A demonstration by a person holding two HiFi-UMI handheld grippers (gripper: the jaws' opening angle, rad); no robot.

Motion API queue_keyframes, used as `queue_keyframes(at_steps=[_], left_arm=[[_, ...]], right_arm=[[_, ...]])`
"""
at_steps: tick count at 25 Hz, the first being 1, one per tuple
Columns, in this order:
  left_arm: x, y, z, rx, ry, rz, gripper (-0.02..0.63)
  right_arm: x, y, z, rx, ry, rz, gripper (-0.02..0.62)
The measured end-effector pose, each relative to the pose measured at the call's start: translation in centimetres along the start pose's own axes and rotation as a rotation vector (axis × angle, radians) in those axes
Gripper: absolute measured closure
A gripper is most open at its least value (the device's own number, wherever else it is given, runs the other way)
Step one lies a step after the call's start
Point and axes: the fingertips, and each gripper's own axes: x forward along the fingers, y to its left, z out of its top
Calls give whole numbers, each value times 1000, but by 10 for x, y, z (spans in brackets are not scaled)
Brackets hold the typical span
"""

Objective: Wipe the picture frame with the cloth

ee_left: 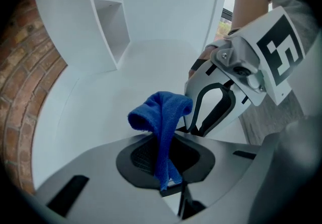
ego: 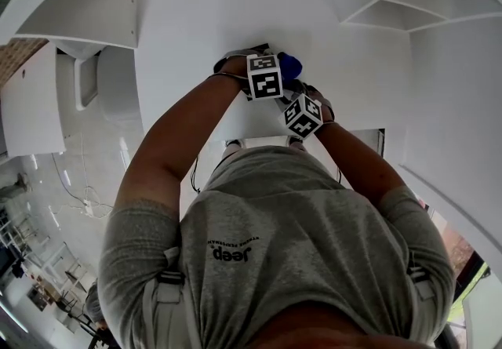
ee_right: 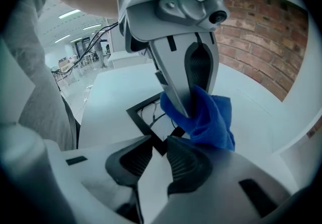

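White table (ego: 196, 10) fills most of the head view, with a brick wall (ee_left: 22, 67) behind it and a white shelf unit (ee_left: 108, 21) standing on its far side. Both bare forearms of the person, who wears a grey T-shirt (ego: 290, 245), reach forward over the table and meet near its middle, so the two tongs sit close together with their marker cubes almost touching. The left gripper (ee_left: 166, 160) has its jaws pressed together on a blue cloth (ee_left: 161, 117); a narrow strip of the fabric runs down between the pads and the rest bunches out in a loose fold past the tips. The right gripper (ee_right: 158, 160) is clamped on one corner of the picture frame (ee_right: 144, 130), a black-edged frame with glass that shows thin reflections; the corner sits squarely between the two ribbed pads. The frame lies low over the table, right under the two tools, and in the head view they hide it almost entirely. In the right gripper view the left tool comes down steeply from above, and its bundle of cloth rests against the frame's border just beside the gripped corner.
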Motion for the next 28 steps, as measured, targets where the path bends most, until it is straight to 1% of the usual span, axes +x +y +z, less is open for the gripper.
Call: queue_keyframes(at_steps=[4,10,13,16,21,28], left_arm=[[7,2,5,5,6,7,546],[15,0,-4,6,44,-2,546],[15,-3,-11,25,70,-9,546],[11,-8,-28,20,97,-27,546],[-2,-20,-69,-3,145,-53,546],[-18,-29,-99,-46,168,-46,546]], right_arm=[[0,-1,0,-3,-3,0,499],[0,-1,-1,2,-2,0,499],[0,-1,-2,3,-1,2,499],[0,-1,-2,3,2,4,499],[0,-2,-2,5,3,6,499],[0,-2,-2,1,11,11,499]])
